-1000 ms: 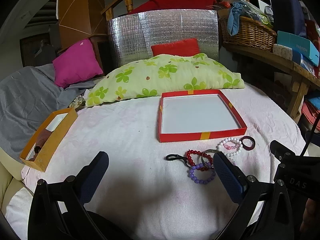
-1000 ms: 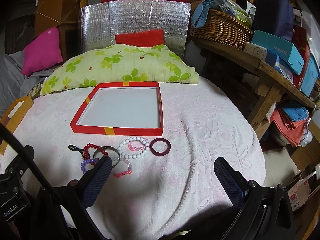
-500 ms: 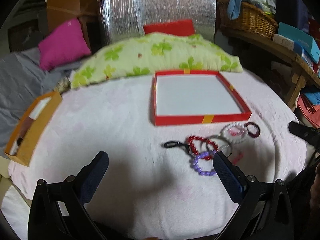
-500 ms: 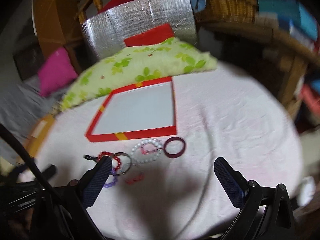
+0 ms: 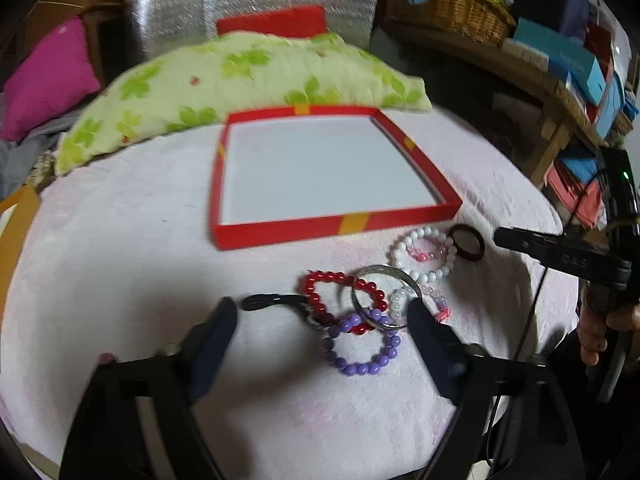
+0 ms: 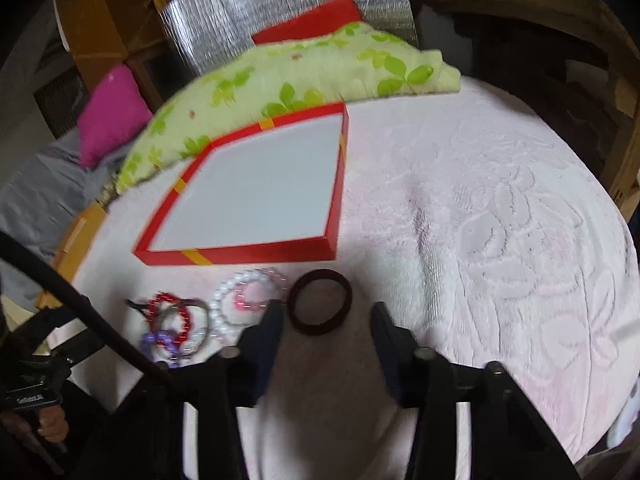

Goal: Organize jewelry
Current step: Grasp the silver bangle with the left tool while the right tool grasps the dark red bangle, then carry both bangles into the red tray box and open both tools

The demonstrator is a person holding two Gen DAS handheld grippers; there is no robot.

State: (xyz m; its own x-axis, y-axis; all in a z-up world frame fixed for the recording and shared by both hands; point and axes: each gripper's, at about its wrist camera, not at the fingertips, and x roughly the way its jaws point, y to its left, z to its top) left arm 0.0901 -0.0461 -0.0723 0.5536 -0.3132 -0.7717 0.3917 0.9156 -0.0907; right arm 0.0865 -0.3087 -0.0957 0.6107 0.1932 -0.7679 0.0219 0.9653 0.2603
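Observation:
A heap of bracelets lies on the pink-white cloth in front of a shallow red box [image 5: 280, 232] [image 6: 248, 254] with a white floor. My left gripper [image 5: 322, 310] hovers over the red bead bracelet [image 5: 320, 280], the purple bead bracelet [image 5: 360, 364] and the silver bangle [image 5: 384, 272]; its jaws are closing, with no pad pressing on anything. My right gripper [image 6: 328, 314] stands just short of the dark maroon ring [image 6: 320, 300], its jaws closing, nothing gripped. The white bead bracelet [image 5: 424, 252] [image 6: 236, 292] lies between the two piles.
A green-leaf pillow [image 5: 248, 76] lies behind the box, with a magenta cushion [image 5: 44, 80] at far left. An orange box [image 5: 16, 224] sits at the cloth's left edge. A wicker basket [image 5: 452, 8] and boxes crowd the wooden shelf on the right.
Both grippers have come down and forward toward the bracelets, tilting further downward. Both pairs of jaws have narrowed, the right more than the left.

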